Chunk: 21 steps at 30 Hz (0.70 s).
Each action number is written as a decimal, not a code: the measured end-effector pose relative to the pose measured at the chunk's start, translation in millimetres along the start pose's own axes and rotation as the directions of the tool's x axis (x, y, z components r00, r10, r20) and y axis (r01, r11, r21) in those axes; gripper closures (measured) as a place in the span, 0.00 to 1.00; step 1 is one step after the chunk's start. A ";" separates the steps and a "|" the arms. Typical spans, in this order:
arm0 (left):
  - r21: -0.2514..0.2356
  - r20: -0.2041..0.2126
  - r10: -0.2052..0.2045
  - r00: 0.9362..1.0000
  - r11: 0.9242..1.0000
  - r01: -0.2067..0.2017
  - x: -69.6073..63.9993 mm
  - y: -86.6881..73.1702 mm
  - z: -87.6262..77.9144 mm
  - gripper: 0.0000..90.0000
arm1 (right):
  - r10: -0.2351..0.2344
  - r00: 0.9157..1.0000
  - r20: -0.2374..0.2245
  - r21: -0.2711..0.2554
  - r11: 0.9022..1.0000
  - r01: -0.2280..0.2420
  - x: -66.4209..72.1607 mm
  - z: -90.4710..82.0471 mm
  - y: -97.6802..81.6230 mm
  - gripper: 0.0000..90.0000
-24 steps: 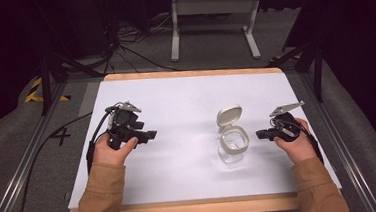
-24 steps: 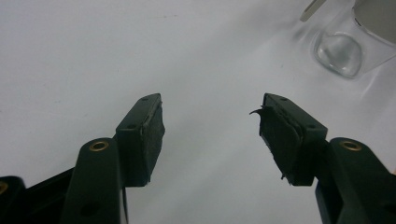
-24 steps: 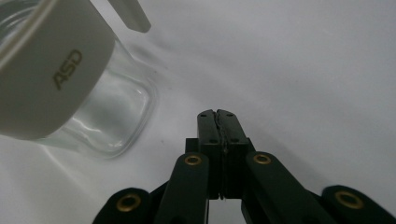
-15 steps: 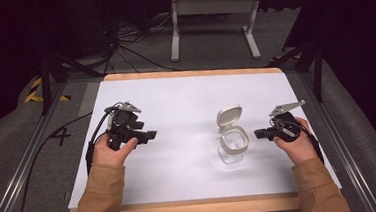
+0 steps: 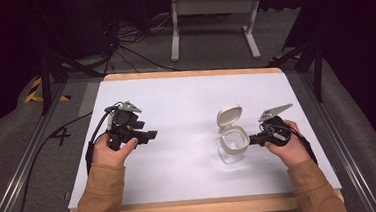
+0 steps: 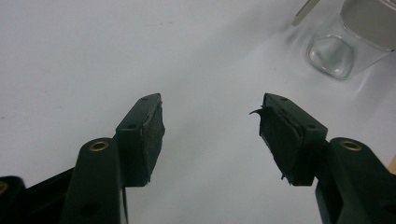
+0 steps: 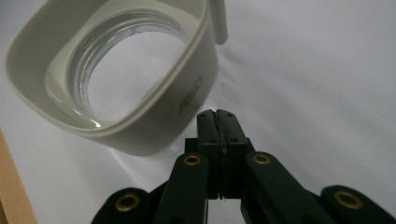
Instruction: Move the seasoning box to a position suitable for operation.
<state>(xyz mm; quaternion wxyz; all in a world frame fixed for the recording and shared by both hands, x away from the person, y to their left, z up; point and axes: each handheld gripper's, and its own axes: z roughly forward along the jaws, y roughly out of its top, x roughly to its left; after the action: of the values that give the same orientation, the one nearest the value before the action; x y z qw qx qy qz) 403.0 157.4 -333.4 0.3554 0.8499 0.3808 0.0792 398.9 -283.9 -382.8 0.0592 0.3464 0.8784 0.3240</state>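
Observation:
A clear glass jar with a cream collar and a flipped-up hinged lid stands right of centre on the white table. The jar looks empty, its collar just ahead of the jaw tips in the right gripper view. My right gripper is shut with nothing between its jaws, its tip close to the jar's right side; whether it touches is unclear. My left gripper is open and empty, held over bare table well left of the jar, pointing toward it. The jar's base appears at the upper right of the left gripper view.
The white table top has a wooden edge along the front. A black cable trails off the left side. A metal stand and cables lie on the floor beyond the far edge.
My right gripper has edged slightly left, closer to the jar. The left gripper and the jar hold their places.

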 end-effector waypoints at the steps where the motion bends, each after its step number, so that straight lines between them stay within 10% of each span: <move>1: -0.001 -0.001 -0.003 1.000 1.000 0.003 -0.2 -0.1 -0.1 0.45 | 0.000 1.000 0.012 0.007 1.000 0.000 1.0 1.1 0.4 1.00; 21: 0.003 0.000 -0.006 1.000 1.000 0.006 -0.5 0.2 0.8 0.45 | -0.026 1.000 -0.011 0.056 0.998 0.026 5.4 3.5 -0.7 1.00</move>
<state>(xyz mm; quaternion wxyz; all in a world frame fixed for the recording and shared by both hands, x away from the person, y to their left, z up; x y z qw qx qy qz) 403.1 156.5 -333.8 0.3544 0.8493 0.3834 0.0778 395.6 -278.9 -385.3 0.0491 0.3347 0.8918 0.3003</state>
